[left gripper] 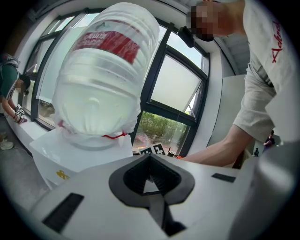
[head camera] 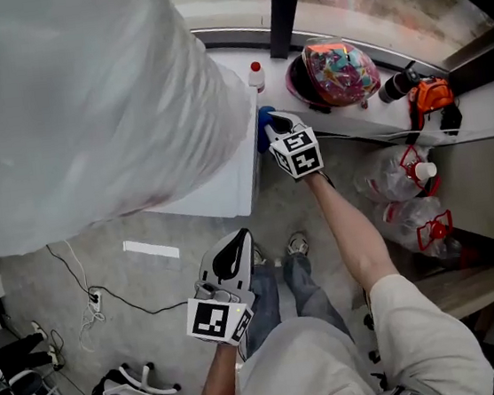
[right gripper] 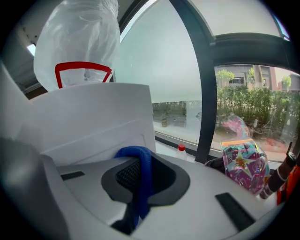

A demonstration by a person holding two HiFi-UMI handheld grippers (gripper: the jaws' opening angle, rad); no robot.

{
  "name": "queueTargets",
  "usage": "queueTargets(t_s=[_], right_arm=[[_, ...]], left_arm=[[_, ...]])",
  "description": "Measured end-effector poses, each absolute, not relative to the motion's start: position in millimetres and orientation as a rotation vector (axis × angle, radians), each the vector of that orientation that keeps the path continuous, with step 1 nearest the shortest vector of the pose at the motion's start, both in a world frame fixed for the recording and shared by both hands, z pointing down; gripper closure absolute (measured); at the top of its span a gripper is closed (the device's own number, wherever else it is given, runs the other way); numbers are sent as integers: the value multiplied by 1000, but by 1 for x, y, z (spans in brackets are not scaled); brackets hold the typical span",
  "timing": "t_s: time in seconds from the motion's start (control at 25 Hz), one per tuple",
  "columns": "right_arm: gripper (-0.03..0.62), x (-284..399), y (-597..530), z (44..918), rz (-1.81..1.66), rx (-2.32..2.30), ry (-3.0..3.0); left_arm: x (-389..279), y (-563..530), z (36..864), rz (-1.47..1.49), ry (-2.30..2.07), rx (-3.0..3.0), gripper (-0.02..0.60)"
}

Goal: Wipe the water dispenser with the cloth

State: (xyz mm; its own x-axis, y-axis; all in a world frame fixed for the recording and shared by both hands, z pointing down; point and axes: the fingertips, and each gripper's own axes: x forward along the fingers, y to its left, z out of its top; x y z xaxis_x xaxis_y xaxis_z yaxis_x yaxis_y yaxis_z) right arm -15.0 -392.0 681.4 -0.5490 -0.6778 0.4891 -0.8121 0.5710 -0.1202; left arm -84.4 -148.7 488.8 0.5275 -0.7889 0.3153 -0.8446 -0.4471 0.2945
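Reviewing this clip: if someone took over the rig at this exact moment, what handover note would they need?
Left gripper: shut and empty, held low in front of the water dispenser, clear of it.
Right gripper: shut on the blue cloth, which is at the dispenser's upper side edge.
Done: the cloth is in the gripper and at the dispenser. How much has been wiped cannot be told.
Left: wipe the dispenser's white casing with the cloth.
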Motion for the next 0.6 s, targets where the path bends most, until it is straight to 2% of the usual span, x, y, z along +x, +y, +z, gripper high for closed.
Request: queueTargets(t_s=[0.28, 0.6], right_arm=[[563, -7, -388, 674, 442, 1232, -2421], [563, -6, -287, 679, 451, 1214, -2424]], left_arm=[[-84, -143, 492, 178, -1330, 2359, 569], [-74, -130, 489, 171, -1299, 2419, 571]])
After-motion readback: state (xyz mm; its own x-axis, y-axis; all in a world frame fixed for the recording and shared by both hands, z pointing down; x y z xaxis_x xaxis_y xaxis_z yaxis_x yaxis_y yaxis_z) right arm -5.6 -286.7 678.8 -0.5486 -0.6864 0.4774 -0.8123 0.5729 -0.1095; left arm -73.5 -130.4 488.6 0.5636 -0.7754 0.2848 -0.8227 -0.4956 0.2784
